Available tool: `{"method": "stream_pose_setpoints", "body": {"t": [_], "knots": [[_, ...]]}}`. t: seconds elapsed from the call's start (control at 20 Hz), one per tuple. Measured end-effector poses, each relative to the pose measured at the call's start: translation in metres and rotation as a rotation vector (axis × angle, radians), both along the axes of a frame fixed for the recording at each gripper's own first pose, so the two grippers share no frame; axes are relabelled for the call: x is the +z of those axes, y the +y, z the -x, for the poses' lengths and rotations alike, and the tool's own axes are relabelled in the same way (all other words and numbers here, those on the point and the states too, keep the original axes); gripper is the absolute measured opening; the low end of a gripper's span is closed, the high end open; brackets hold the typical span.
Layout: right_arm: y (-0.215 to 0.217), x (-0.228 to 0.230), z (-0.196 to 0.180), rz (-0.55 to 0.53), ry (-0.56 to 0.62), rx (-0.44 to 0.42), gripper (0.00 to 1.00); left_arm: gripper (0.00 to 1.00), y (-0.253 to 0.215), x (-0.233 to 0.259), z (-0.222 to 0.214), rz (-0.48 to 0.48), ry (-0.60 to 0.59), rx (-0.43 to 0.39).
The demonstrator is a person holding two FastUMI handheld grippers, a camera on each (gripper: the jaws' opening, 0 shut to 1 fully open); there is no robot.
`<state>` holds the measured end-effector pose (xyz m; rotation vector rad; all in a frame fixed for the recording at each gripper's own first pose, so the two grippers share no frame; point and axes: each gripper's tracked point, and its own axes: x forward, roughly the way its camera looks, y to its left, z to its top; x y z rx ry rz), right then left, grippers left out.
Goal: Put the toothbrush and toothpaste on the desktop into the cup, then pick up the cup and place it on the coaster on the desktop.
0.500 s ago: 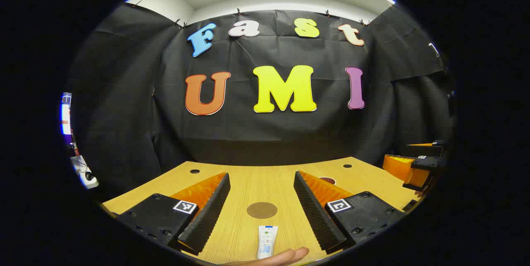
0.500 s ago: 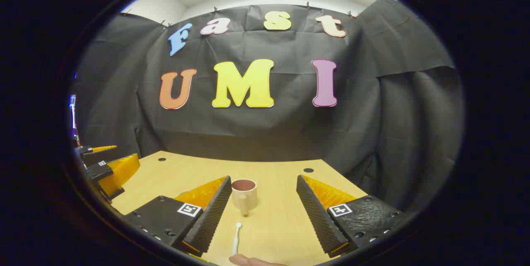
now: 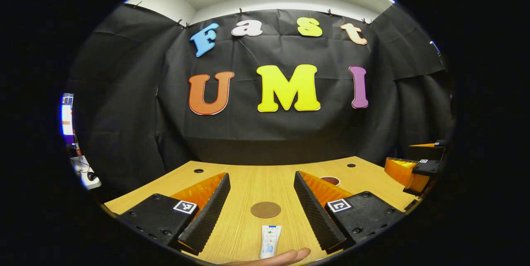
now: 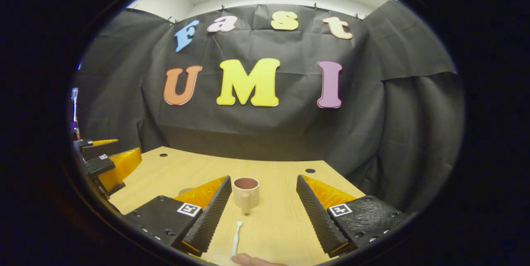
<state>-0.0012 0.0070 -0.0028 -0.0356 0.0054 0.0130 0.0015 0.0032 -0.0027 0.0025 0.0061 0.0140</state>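
Both tongs hang open and empty above the table [image 3: 248, 183], each lined up for its pickup — left tongs [image 3: 261, 212] over the toothpaste [image 3: 269, 241] near the coaster [image 3: 265, 209], right tongs [image 4: 263, 214] over the toothbrush [image 4: 236, 239] before the cup [image 4: 246, 193].

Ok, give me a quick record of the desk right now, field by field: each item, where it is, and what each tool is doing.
toothpaste: flat on desk, between open left tool fingers
coaster: bare, beyond toothpaste
toothbrush: flat on desk, between open right tool fingers
cup: upright, no contents visible, beyond toothbrush
progress: nothing gripped yet
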Motion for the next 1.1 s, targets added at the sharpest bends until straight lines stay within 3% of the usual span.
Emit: {"method": "stream_pose_setpoints", "body": {"t": [0.5, 0.85, 1.1], "knots": [[-0.004, -0.031, -0.014, -0.023, 0.074, -0.025, 0.96, 0.98, -0.002, -0.003, -0.001, -0.016, 0.008, -0.007], [0.013, -0.095, -0.029, 0.015, 0.234, 0.006, 0.98, 0.98, -0.006, -0.009, -0.001, -0.024, 0.017, -0.02], [0.03, -0.16, -0.029, 0.037, 0.408, 0.043, 0.91, 0.98, -0.007, -0.013, -0.001, -0.028, 0.028, -0.028]]}}
